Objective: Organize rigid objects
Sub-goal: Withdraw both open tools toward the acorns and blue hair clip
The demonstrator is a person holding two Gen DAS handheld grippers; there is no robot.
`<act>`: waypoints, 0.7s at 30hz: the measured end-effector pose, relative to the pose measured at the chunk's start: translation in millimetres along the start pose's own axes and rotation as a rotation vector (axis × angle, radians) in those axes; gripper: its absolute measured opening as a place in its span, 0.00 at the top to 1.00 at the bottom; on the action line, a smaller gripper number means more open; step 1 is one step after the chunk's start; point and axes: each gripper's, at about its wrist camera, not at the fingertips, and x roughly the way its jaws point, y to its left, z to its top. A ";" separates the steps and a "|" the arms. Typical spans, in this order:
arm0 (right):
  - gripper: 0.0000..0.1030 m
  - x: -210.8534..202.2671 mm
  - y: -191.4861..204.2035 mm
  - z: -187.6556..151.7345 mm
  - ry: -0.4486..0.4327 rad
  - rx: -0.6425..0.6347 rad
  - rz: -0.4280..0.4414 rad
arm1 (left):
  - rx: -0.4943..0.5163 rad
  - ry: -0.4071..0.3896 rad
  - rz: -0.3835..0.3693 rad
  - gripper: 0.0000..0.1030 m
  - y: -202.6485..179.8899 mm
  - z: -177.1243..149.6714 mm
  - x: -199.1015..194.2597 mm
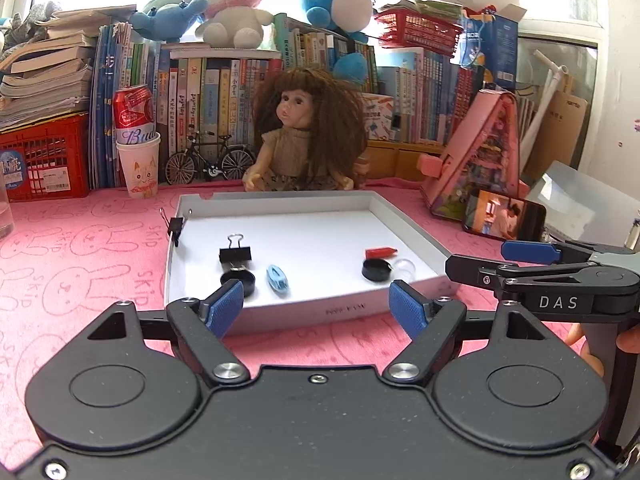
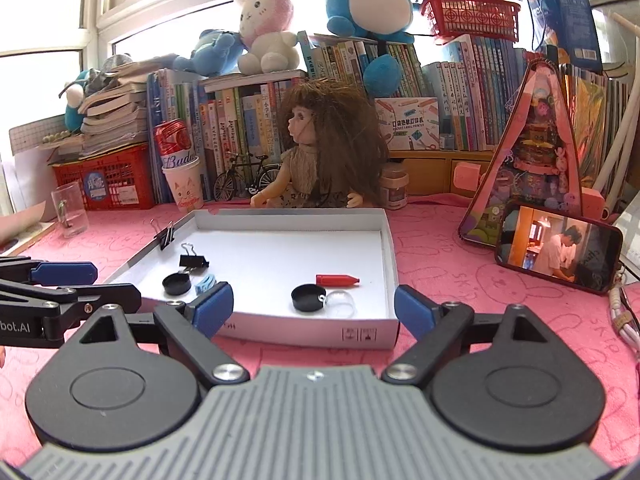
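Right hand-held gripper [image 2: 314, 308] view alone shows jar [image 2: 394, 191].

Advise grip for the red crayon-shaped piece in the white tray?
Grip the red crayon-shaped piece across its thick cylindrical body, coming from above. It lies flat on the white tray floor, long axis sideways, so the open right gripper should close across that axis, avoiding the tapered tip.

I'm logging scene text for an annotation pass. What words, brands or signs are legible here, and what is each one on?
"DAS": right tool.
"bot.AI", cut off at the frame edge: left tool.
"Bud", partly hidden: red can standing in the paper cup.
"SKIP", repeated: pink tablecloth.
"POCKET LABEL PRINTER": printer box.
Handling symbols: white box front wall.
Book spines, basket labels: too small to read.
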 end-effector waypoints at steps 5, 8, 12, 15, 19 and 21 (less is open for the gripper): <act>0.07 -14.8 3.6 -13.5 -0.006 -0.037 -0.006 | 0.031 0.013 -0.027 0.24 -10.9 -16.0 -12.1; 0.07 -21.4 4.4 -21.2 -0.004 -0.051 -0.008 | 0.054 0.018 -0.039 0.24 -18.4 -25.7 -18.6; 0.07 -28.6 3.6 -31.1 0.000 -0.063 -0.013 | 0.072 0.035 -0.061 0.24 -25.5 -37.1 -23.9; 0.06 -32.5 1.9 -38.4 0.008 -0.064 -0.023 | 0.077 0.050 -0.076 0.24 -29.2 -45.7 -27.1; 0.06 -37.9 -0.9 -49.3 0.015 -0.066 -0.036 | 0.091 0.069 -0.096 0.25 -34.9 -58.0 -30.6; 0.06 -40.3 -1.5 -54.8 0.023 -0.073 -0.040 | 0.095 0.084 -0.113 0.29 -37.0 -62.9 -32.1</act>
